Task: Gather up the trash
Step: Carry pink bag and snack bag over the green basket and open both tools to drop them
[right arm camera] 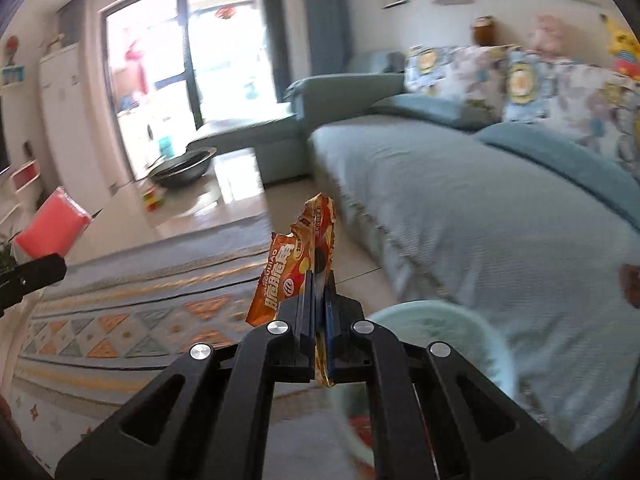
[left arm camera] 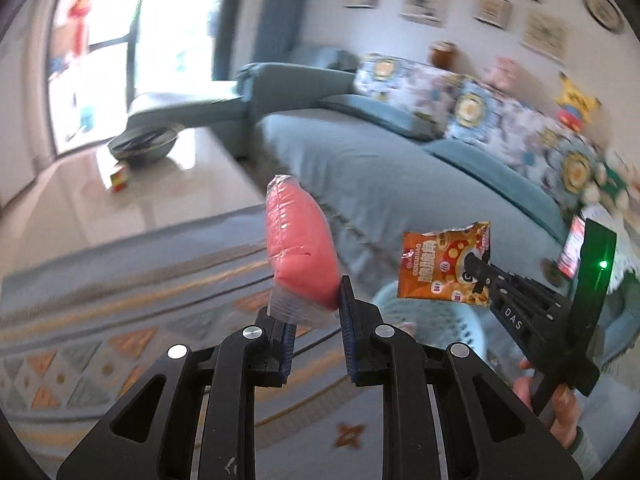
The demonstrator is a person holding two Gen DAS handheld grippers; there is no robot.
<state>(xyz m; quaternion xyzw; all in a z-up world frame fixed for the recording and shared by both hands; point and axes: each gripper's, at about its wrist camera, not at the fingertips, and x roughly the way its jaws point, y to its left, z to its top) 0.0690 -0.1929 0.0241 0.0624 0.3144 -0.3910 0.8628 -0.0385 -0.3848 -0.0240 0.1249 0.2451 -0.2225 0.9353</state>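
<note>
My left gripper is shut on a pink packet in clear wrap, gripped at its lower end and held in the air; the packet also shows in the right wrist view. My right gripper is shut on an orange snack wrapper, pinched between the pads; the wrapper also shows in the left wrist view with the right gripper. A pale green mesh basket stands on the floor below and between the grippers, and shows in the right wrist view.
A blue-grey sofa with patterned cushions fills the right. A patterned rug covers the floor. A glossy low table holds a dark bowl and a small cube.
</note>
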